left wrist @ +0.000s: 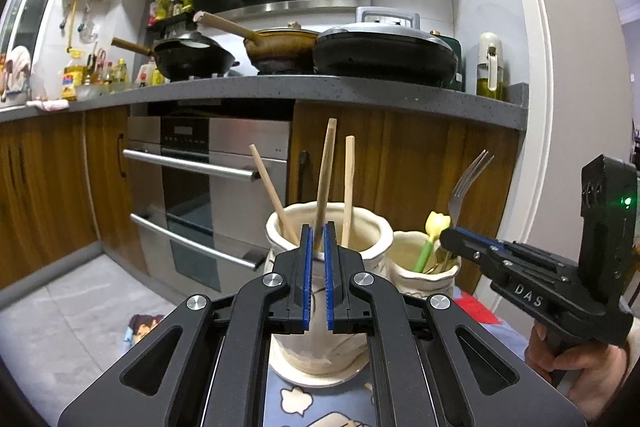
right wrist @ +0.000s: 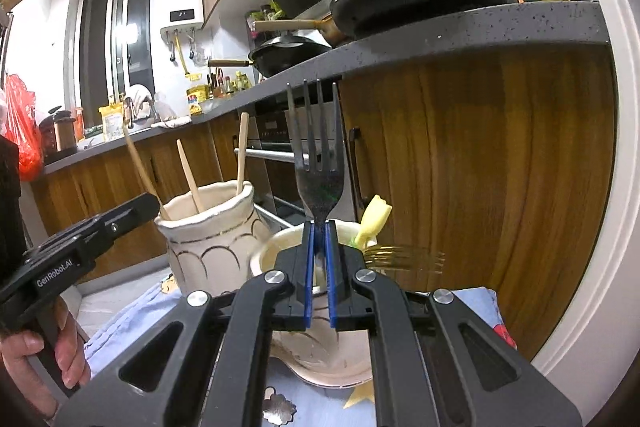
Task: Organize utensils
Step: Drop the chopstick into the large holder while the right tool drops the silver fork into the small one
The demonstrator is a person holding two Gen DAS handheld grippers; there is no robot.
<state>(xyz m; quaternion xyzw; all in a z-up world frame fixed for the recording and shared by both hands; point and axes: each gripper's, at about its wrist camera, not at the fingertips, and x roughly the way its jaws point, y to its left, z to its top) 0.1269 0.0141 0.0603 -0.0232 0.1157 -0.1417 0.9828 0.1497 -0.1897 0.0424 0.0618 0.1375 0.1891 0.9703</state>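
Gripping a pale wooden chopstick (left wrist: 325, 183) between its blue-padded jaws, the left gripper (left wrist: 318, 241) sits low centre in the left wrist view, clenched tight on the stick, which rises upright over the tall cream ceramic vase (left wrist: 326, 291) with scalloped brown lines. Two more wooden chopsticks (left wrist: 274, 195) lean inside that vase, one to the left, one just right of the held stick. Over on the right edge of this frame, the right gripper (left wrist: 450, 241) comes in sideways, a hand (left wrist: 580, 367) wrapped round its handle. Switching to the right wrist view: its jaws are pinched on the neck of a dull grey metal fork (right wrist: 318, 155), tines pointing up, dead centre of the frame, right above the shorter cream ceramic pot (right wrist: 276, 247). A yellow tulip-shaped utensil top (right wrist: 374, 217) pokes out of that pot (gold-coloured tines beside it are blurred). Both pots stand side by side on a light blue patterned cloth (right wrist: 124, 323), bottom of frame.
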